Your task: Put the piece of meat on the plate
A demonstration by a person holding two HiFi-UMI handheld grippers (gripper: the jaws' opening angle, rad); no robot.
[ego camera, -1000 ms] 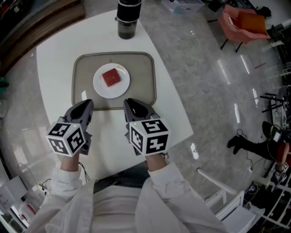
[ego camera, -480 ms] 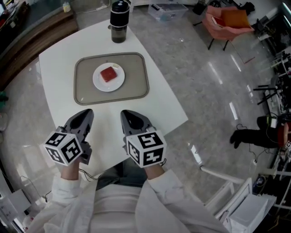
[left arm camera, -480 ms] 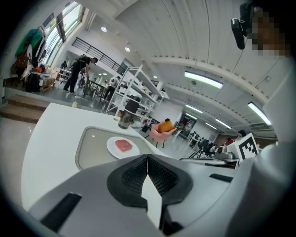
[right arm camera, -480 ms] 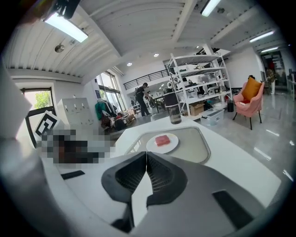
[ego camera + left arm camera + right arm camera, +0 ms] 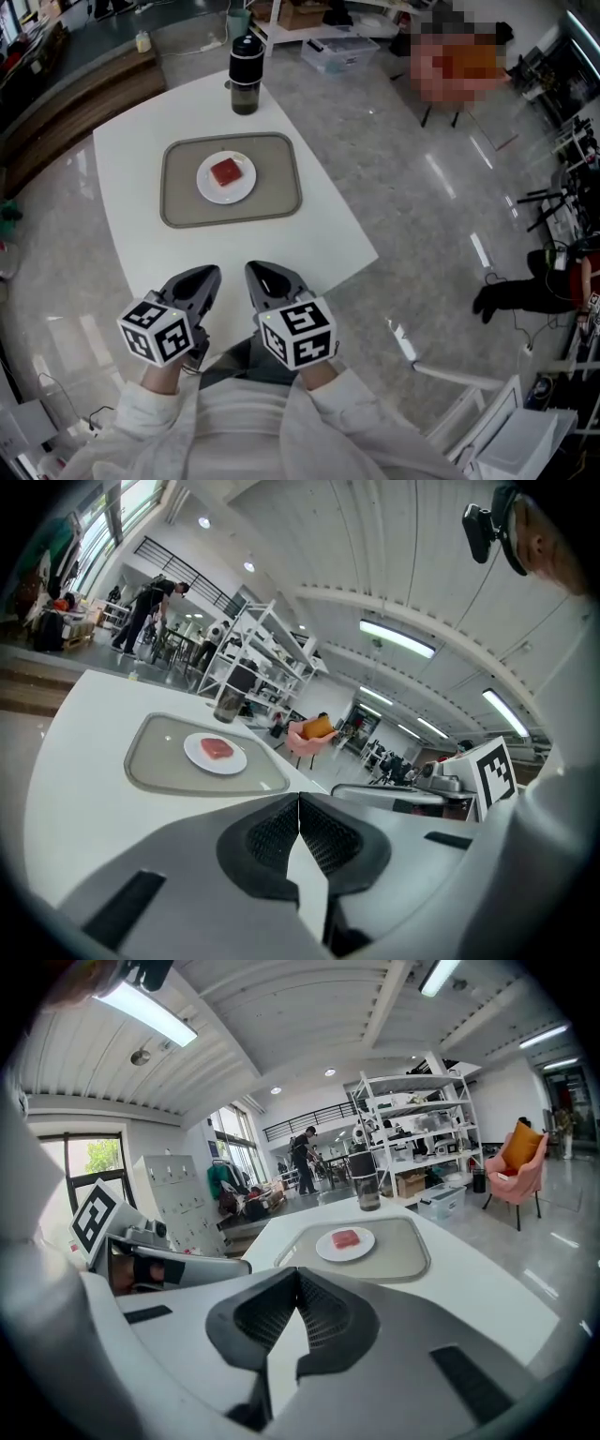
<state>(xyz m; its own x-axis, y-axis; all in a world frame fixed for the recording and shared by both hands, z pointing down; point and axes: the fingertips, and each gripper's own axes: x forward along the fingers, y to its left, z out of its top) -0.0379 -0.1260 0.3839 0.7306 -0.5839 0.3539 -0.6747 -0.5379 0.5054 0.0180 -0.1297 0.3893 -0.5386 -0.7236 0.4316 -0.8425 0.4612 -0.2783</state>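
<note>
Tray (image 5: 183, 202) lies farther from left gripper (image 5: 204, 276) and right gripper (image 5: 260, 273), jaws just closed.

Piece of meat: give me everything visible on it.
The piece of meat is a small, roughly square slab, red to pinkish and raw-looking. It appears to be a single whole piece. It lies flat near the middle of a round white plate, and that plate is the only thing touching it. The plate sits in a beige tray with rounded corners, on the white table. The meat is uncovered, with nothing on top of it.
</note>
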